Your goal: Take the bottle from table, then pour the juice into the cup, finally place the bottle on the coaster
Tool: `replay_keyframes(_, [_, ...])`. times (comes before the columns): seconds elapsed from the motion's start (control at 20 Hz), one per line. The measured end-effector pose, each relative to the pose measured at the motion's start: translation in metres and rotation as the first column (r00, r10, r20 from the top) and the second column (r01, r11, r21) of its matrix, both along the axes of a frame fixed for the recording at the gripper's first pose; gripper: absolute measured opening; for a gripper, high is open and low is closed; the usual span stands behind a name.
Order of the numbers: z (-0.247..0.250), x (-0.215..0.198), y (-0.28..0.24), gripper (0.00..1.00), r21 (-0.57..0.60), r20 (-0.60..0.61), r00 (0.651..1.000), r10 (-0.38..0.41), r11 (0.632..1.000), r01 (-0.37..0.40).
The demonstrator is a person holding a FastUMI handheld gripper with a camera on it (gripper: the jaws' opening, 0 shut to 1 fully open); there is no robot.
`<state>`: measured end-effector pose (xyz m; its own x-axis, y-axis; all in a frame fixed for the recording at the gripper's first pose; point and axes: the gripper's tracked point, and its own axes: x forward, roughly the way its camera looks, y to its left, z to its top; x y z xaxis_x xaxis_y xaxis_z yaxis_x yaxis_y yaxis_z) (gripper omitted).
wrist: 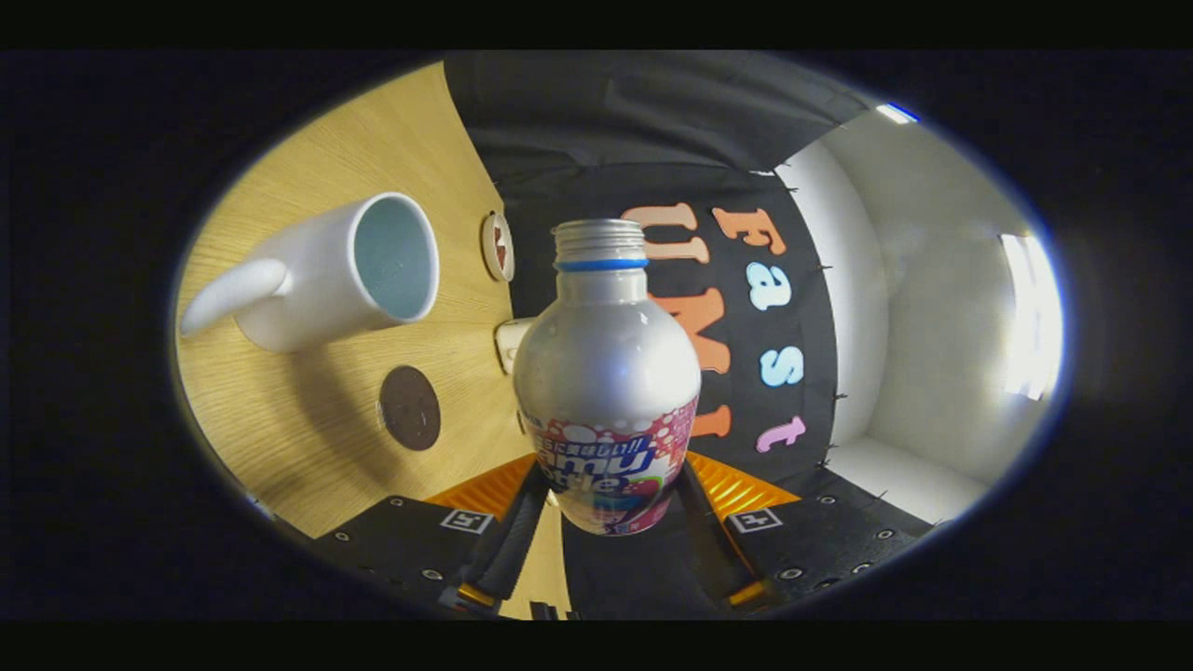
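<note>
One silver metal bottle (606,373) with a printed label and a blue neck ring sits between our fingers, cap off, and the gripper (608,508) has both fingers pressed against its lower body, jaws closed on it. We count one white ceramic cup (340,273) with a pale blue inside, beyond the fingers and off to the left on the light wooden table (308,438), and one dark round coaster (409,407) on the same table, nearer the left finger than the cup. Past the bottle we spot two small pale things: a round disc (498,247) and a blocky piece (511,340) partly hidden by the bottle, both hard to make out. The bottle's base is cut off behind our fingers.
</note>
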<state>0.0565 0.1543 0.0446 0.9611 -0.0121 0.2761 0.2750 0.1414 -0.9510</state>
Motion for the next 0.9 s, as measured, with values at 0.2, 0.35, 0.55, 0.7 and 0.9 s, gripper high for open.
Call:
replay_keyframes(0.2, [-0.0008,0.0016,0.0054,0.76,-0.071,-0.016,1.0,0.009,0.997,-0.01])
replay_keyframes(0.35, [0.0014,0.0021,0.0067,0.76,-0.138,-0.012,1.0,0.002,0.99,-0.004])
replay_keyframes(0.55, [0.0016,0.0016,0.0066,0.76,-0.157,-0.025,1.0,0.009,0.987,-0.012])
replay_keyframes(0.7, [0.0005,0.001,0.0053,0.76,-0.182,-0.028,1.0,0.004,0.983,-0.009])
replay_keyframes(0.9, [0.0008,0.0004,0.008,0.76,-0.24,-0.029,1.0,0.004,0.971,-0.011])
